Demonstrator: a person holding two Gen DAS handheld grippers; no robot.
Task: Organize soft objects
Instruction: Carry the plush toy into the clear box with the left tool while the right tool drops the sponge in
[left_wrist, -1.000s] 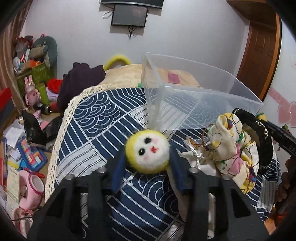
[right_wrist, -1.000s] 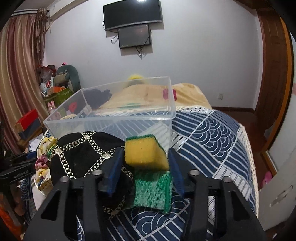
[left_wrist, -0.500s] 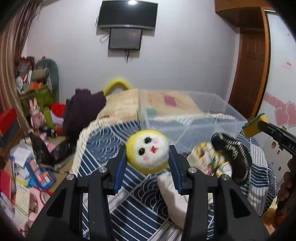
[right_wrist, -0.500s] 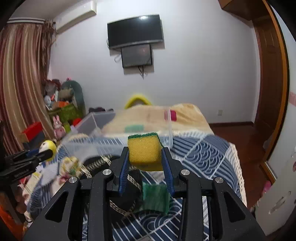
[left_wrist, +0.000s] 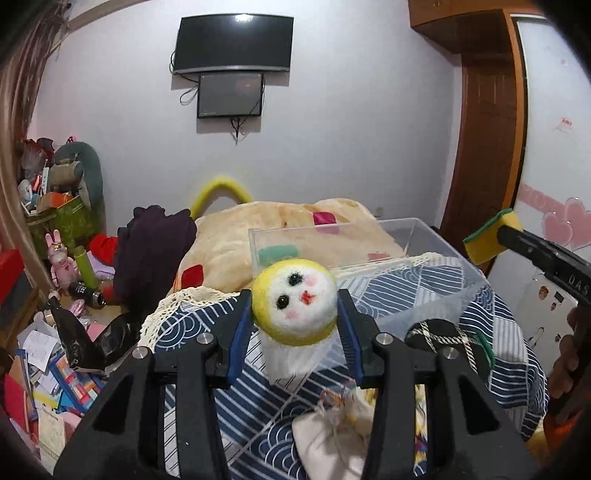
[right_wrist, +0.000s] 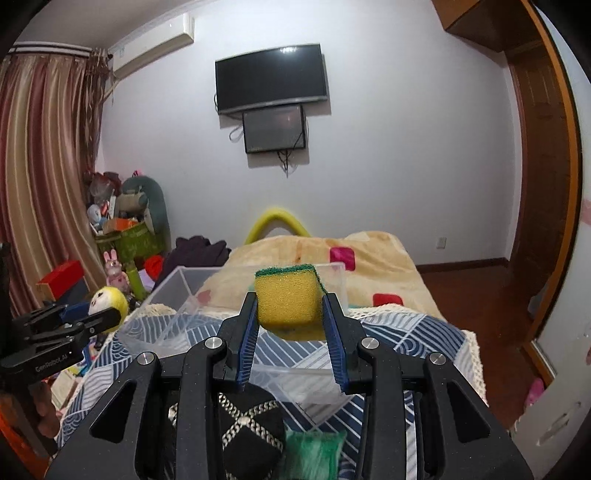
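Observation:
My left gripper (left_wrist: 294, 325) is shut on a round yellow-and-white felt doll head (left_wrist: 294, 302), held up above the bed. It also shows at the left of the right wrist view (right_wrist: 107, 298). My right gripper (right_wrist: 291, 325) is shut on a yellow sponge with a green scrub top (right_wrist: 287, 297), held above the clear plastic bin (right_wrist: 170, 325); the sponge shows at the right of the left wrist view (left_wrist: 491, 236). The bin (left_wrist: 424, 258) stands on the blue patterned bedspread (left_wrist: 258, 406), just ahead of both grippers.
A black cap with a chain pattern (right_wrist: 243, 421) and a green fuzzy cloth (right_wrist: 314, 446) lie below my right gripper. A printed drawstring pouch (left_wrist: 332, 432) lies below my left gripper. A beige blanket (right_wrist: 332, 258) covers the far bed. Clutter fills the floor at left (left_wrist: 48, 350).
Both grippers have risen and tilted up with their objects. The bin now sits lower in both views, and more of the wall and TV shows.

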